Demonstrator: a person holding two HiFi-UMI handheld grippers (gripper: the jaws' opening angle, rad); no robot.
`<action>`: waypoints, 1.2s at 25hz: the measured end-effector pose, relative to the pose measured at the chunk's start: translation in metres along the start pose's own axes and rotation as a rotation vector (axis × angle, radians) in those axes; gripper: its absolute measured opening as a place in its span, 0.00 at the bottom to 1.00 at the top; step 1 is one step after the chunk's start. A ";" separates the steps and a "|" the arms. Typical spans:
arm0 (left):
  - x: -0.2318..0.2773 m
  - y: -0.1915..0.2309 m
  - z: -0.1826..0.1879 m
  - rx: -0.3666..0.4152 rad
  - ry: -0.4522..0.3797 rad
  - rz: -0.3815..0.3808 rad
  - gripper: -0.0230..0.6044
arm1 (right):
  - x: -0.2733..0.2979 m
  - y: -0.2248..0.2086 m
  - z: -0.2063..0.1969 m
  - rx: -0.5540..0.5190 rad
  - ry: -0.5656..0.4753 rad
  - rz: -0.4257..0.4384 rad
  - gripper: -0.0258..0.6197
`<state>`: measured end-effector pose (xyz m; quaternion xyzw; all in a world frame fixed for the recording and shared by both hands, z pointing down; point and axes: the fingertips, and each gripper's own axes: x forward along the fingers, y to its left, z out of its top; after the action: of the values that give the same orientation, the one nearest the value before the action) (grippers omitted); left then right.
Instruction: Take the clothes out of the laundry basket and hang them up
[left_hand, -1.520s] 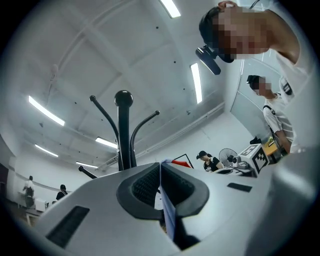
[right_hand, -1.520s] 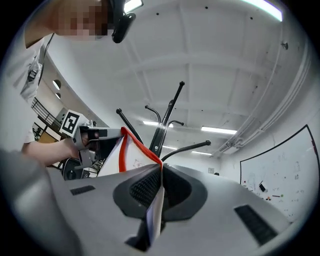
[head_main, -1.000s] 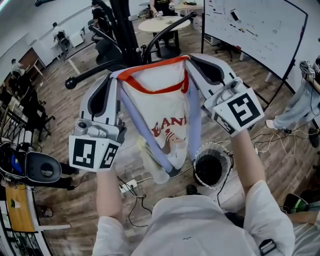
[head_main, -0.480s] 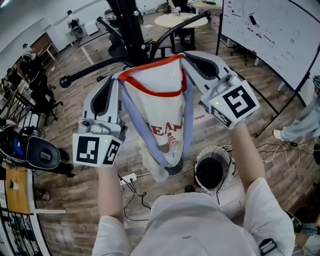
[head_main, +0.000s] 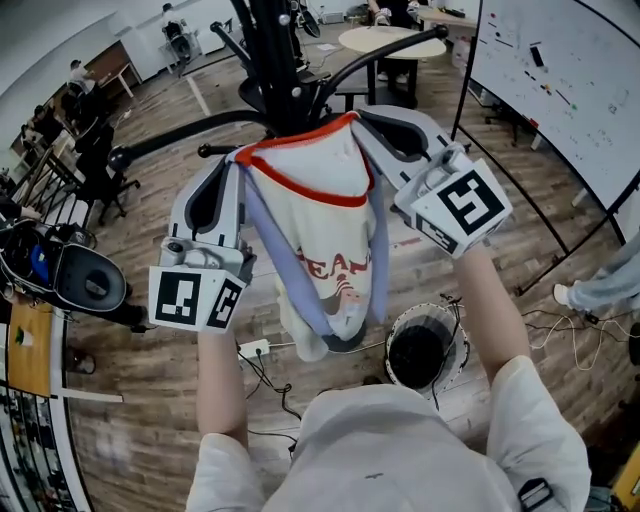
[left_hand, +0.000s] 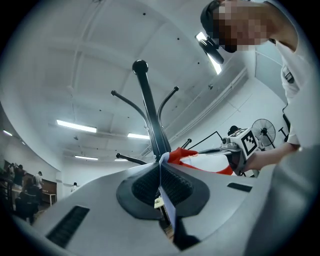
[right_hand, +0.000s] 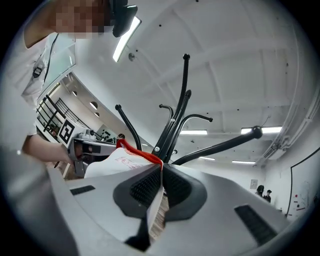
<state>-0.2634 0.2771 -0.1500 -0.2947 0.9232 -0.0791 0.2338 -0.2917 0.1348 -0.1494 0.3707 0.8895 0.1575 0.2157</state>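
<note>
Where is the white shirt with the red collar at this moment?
The shirt hangs at the centre of the head view, held by its shoulders between the left tool and the right tool, close to the black coat stand.

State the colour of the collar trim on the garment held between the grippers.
Orange-red collar trim on the garment; the head view shows it best.
</note>
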 end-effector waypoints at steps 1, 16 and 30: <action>0.000 0.001 -0.003 -0.001 0.007 0.008 0.07 | 0.002 0.001 -0.003 0.003 0.001 0.010 0.07; 0.008 -0.001 -0.033 -0.025 0.081 0.054 0.07 | 0.018 -0.014 -0.052 0.080 0.076 0.028 0.07; 0.007 -0.012 -0.056 -0.050 0.123 0.049 0.07 | 0.018 -0.004 -0.093 0.216 0.151 0.056 0.07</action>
<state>-0.2893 0.2636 -0.1005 -0.2725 0.9444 -0.0681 0.1711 -0.3519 0.1333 -0.0764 0.4037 0.9042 0.0945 0.1024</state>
